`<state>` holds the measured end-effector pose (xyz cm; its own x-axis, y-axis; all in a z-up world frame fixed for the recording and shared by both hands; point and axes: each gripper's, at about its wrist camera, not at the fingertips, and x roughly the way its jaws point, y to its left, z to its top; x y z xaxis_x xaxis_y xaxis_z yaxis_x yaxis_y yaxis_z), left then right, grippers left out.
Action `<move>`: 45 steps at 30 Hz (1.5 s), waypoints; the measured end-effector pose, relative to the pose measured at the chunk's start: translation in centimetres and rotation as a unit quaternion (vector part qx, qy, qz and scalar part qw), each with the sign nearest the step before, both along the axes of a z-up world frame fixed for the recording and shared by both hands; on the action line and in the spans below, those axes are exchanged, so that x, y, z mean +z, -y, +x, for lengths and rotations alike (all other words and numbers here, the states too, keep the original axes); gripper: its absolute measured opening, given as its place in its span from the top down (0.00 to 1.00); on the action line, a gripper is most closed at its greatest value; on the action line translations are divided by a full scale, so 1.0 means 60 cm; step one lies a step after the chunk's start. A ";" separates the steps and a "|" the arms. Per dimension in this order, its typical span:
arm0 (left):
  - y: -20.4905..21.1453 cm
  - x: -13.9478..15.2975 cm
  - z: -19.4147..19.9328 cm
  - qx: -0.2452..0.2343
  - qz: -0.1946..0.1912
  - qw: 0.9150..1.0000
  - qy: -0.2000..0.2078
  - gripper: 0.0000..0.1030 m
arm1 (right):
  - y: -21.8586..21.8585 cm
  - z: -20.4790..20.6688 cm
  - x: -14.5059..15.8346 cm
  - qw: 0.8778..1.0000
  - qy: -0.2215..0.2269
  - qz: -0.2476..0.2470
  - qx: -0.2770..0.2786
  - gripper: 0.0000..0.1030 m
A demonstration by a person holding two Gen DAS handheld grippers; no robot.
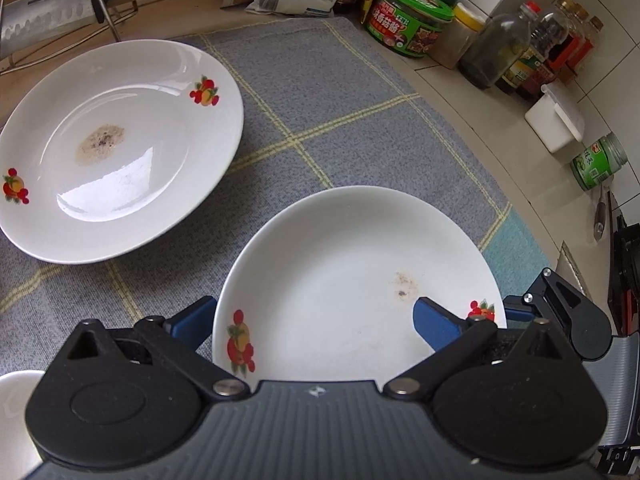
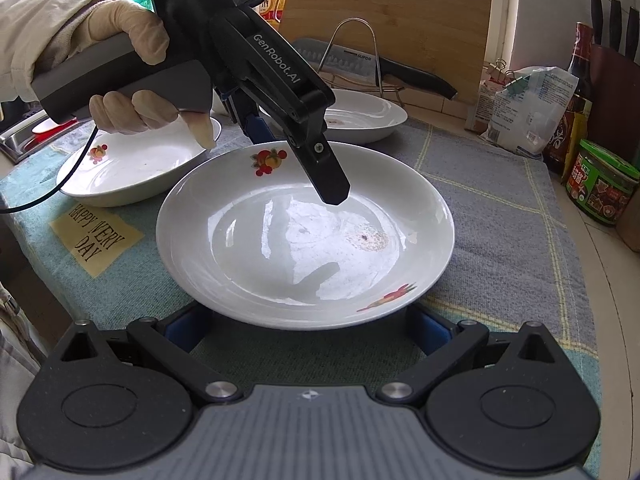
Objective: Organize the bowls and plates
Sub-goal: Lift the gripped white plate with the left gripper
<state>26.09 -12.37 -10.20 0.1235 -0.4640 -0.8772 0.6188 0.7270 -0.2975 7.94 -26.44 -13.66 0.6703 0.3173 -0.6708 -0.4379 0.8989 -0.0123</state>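
1. The nearest plate (image 2: 304, 236) is seen at the centre of the right wrist view, lying flat on the cloth (image 2: 500, 216); a brown stain is noted in its well, right of centre.
2. The left gripper (image 2: 280, 132) is seen over the far rim of this plate, in the upper middle of that view. Its fingers stand apart: in the left wrist view one blue pad (image 1: 434, 322) is inside the plate and the other outside the rim at the lower left, touching nothing that can be seen.
3. The right gripper (image 2: 308, 328) is placed at the plate's near rim, its fingers apart; both are partly hidden under the rim, so contact cannot be told.
4. A second plate (image 2: 132, 164) is seen at the left middle, and a third plate (image 2: 360, 120) behind, at the upper middle, also stained.
5. All three plates lie separately on the bench; nothing is seen stacked. The organizing is judged barely begun, with the gathering of plates left to do.
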 end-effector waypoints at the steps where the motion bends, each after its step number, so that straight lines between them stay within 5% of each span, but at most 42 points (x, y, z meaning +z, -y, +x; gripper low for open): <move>1: 0.001 0.000 0.000 0.001 0.000 1.000 0.000 0.01 | -0.001 0.001 0.000 1.000 0.000 0.000 0.000 0.00; 20: 0.000 0.004 0.014 -0.033 -0.005 0.999 -0.020 0.04 | -0.009 0.013 0.003 1.000 -0.008 -0.005 0.003 0.00; 45: 0.022 0.004 0.030 -0.127 0.040 0.989 -0.061 0.13 | -0.011 0.031 0.004 0.999 -0.024 -0.015 0.015 0.00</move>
<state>27.90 -13.71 -9.94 -0.0966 -0.3956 -0.9133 0.7475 0.5771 -0.3290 9.82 -25.81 -13.43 0.6275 0.3150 -0.7121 -0.4646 0.8853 -0.0179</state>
